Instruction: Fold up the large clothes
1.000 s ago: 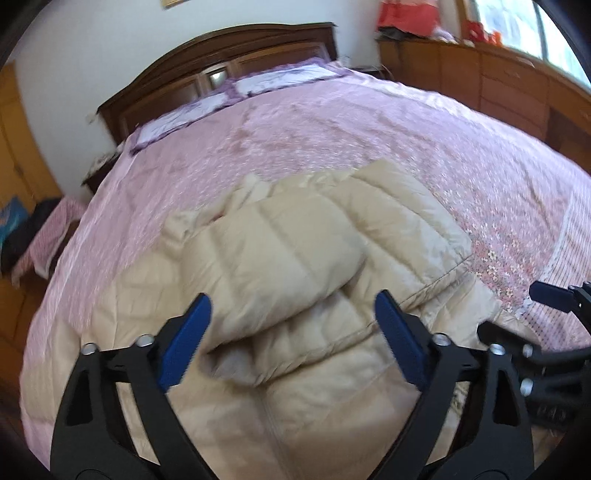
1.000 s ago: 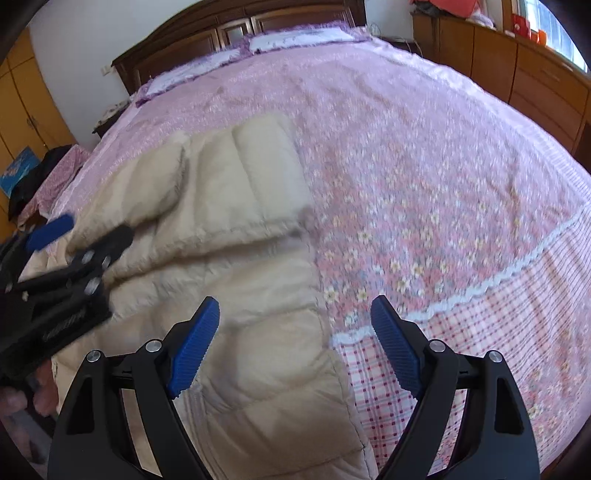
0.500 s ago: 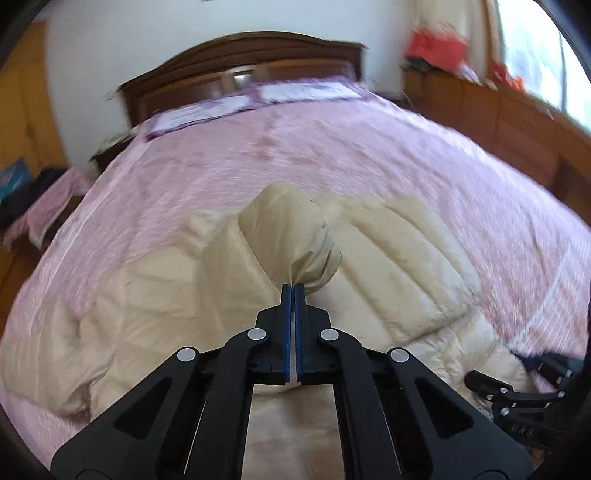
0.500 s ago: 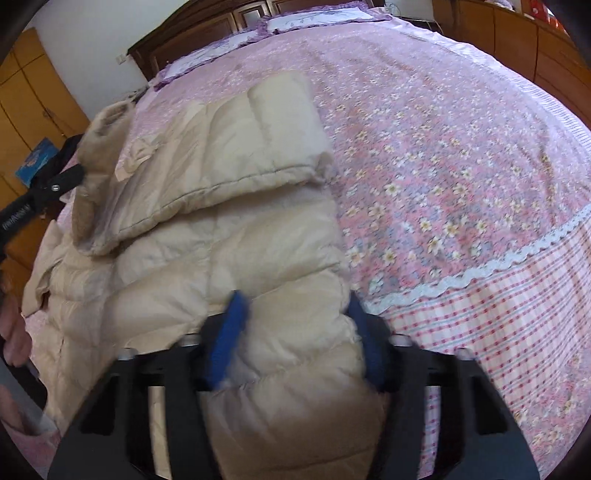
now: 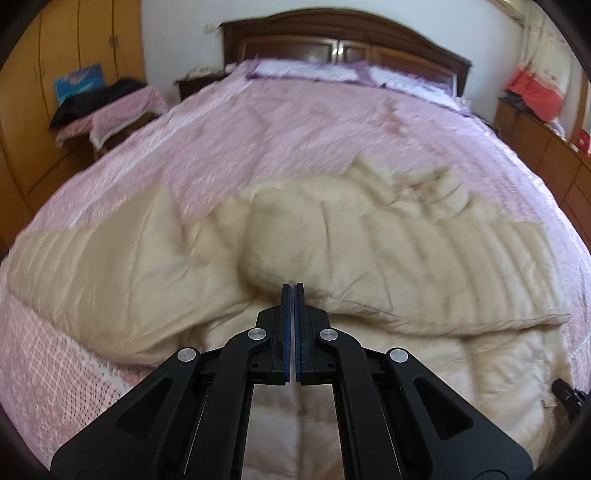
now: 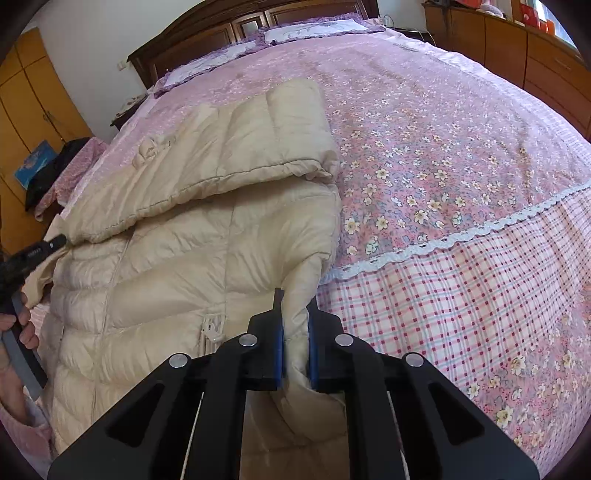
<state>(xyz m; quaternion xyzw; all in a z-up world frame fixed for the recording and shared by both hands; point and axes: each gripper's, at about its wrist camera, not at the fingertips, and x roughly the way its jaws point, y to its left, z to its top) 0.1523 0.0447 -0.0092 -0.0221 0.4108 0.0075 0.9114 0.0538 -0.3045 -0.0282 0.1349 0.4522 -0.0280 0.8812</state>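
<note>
A beige quilted down jacket (image 5: 369, 258) lies on the near part of a pink floral bed (image 5: 295, 129), its upper half folded over the lower. My left gripper (image 5: 293, 290) is shut, with a puffed fold of the jacket pinched at its tips. It also shows as the left gripper (image 6: 37, 253) at the jacket's left edge in the right wrist view, with a person's hand (image 6: 22, 325) on it. My right gripper (image 6: 295, 301) has its jaws closing on the right side edge of the jacket (image 6: 184, 258); the fabric is squeezed between the blue pads (image 6: 279, 332).
The bed's dark wooden headboard (image 5: 343, 33) and pillows (image 5: 306, 70) are at the far end. An orange wardrobe (image 5: 74, 48) and a stool piled with clothes (image 5: 107, 107) stand left of the bed. A wooden dresser (image 6: 517, 48) runs along its right side.
Both grippers went from open to closed on the jacket. The left one carried its fold sideways and rolled. The right one moved a little forward onto the jacket's side edge.
</note>
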